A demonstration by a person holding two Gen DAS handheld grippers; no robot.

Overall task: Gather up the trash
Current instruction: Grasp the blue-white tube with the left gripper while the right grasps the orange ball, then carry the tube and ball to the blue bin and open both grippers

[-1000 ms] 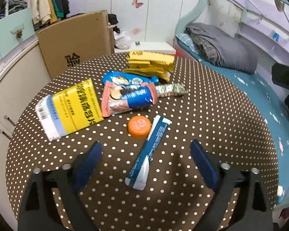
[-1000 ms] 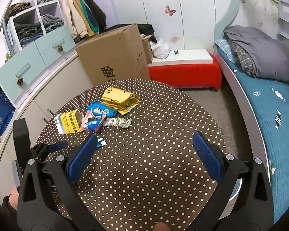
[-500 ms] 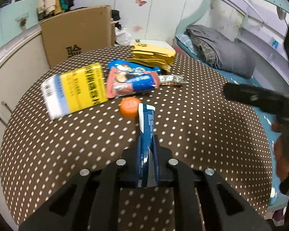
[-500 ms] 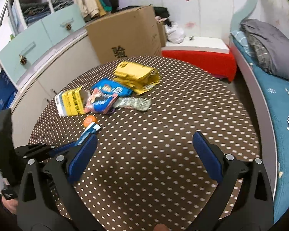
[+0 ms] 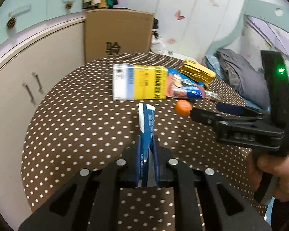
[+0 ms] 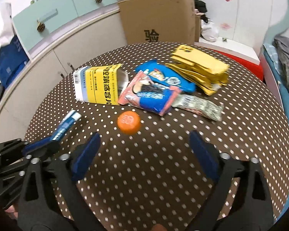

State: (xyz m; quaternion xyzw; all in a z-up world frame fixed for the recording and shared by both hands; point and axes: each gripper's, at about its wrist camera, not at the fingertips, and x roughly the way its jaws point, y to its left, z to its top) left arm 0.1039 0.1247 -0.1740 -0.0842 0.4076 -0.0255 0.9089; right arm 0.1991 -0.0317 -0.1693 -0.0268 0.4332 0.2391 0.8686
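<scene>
While your left gripper (image 5: 147,150) pinches the blue stick wrapper (image 5: 146,123) between its pads, lifted above the polka-dot table (image 5: 77,127), your right gripper (image 6: 144,154) hangs with jaws spread wide, holding nothing. An orange bottle cap (image 6: 128,125) lies just ahead of the right fingers. Beyond it sit a yellow box (image 6: 98,84), a pink-and-blue snack bag (image 6: 152,94), a blue snack bag (image 6: 167,77) and a pile of yellow packets (image 6: 200,69), all touching or overlapping.

Even indoor light, soft shadows; motion blur throughout; strong fisheye bending, dark vignette at corners.
</scene>
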